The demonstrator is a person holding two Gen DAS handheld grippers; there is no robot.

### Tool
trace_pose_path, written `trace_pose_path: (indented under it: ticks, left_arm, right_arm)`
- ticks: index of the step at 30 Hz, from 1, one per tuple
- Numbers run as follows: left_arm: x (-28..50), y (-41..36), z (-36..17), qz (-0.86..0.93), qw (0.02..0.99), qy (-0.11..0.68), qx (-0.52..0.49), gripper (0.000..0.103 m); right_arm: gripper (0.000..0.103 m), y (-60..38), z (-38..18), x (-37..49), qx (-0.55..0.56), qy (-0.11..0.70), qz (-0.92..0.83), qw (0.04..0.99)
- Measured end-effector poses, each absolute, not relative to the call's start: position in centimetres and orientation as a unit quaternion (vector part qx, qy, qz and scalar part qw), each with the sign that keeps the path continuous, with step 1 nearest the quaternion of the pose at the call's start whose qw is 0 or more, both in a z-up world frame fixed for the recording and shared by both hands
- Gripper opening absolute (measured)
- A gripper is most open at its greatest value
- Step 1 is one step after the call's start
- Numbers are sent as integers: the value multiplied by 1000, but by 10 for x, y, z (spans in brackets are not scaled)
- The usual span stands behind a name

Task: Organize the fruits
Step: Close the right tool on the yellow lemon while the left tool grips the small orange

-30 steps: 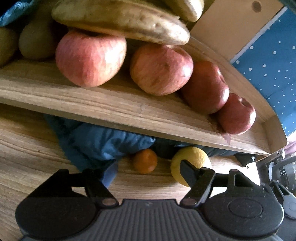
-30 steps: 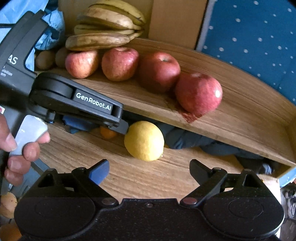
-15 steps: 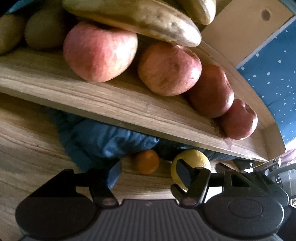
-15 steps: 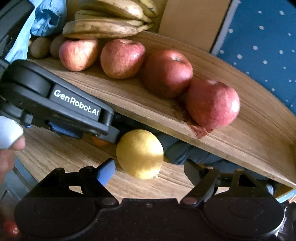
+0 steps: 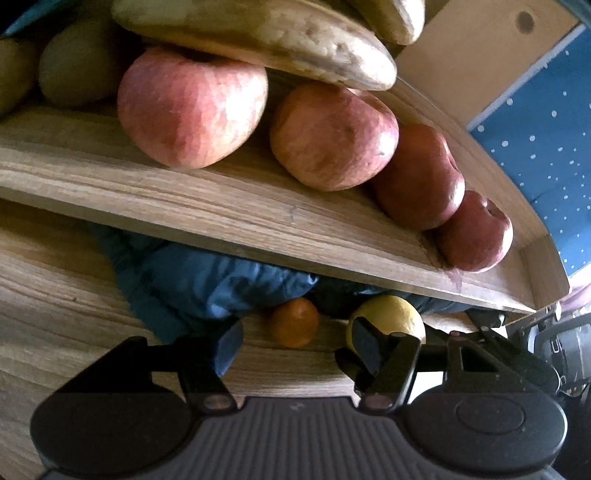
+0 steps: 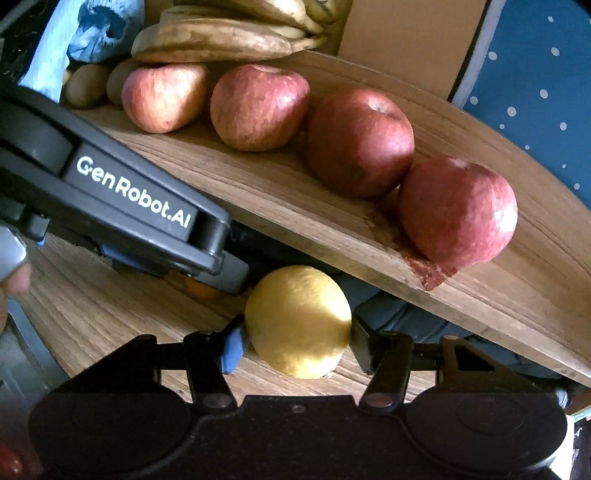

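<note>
A yellow lemon (image 6: 297, 321) lies on the lower wooden board (image 6: 110, 314). My right gripper (image 6: 295, 345) has it between its fingers. Its jaws are closing, and both pads touch the lemon's sides. A small orange (image 5: 293, 323) sits just left of the lemon (image 5: 391, 317), under the shelf edge. My left gripper (image 5: 295, 338) is open in front of the orange and does not touch it. In the right wrist view the left tool's black housing (image 6: 129, 199) covers most of the orange (image 6: 201, 290).
The upper wooden shelf (image 5: 221, 206) carries several red apples (image 5: 192, 107), bananas (image 5: 258, 33) and kiwis (image 5: 74, 74). It overhangs the lemon and the orange closely. Crumpled blue cloth (image 5: 199, 280) lies under the shelf. A dotted blue surface (image 6: 535, 74) lies beyond, and a person's fingers (image 6: 14, 280) are at the left edge.
My right gripper has moved down and forward to the lemon, and its jaws have narrowed from wide apart onto the fruit. The left gripper narrowed a little and stayed by the orange.
</note>
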State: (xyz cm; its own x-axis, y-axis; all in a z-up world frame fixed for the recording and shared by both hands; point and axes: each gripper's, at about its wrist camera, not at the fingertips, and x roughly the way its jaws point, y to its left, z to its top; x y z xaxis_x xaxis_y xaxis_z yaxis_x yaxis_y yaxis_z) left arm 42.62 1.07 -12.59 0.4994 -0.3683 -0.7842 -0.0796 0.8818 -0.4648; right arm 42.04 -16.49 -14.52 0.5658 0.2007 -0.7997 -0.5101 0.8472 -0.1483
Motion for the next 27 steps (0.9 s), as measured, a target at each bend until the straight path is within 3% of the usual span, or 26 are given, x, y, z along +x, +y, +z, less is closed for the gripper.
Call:
trace_pose_path:
  ticks: [13,27]
  left_arm:
    - [427,0,-122,-97,842,492,-200,65]
    - [434,-10,-117,-78,851,491,-168,34]
  right_arm:
    - [59,-200,-141,398,-146,432,187,870]
    - [60,-185,-142,412,-144,434,179,871]
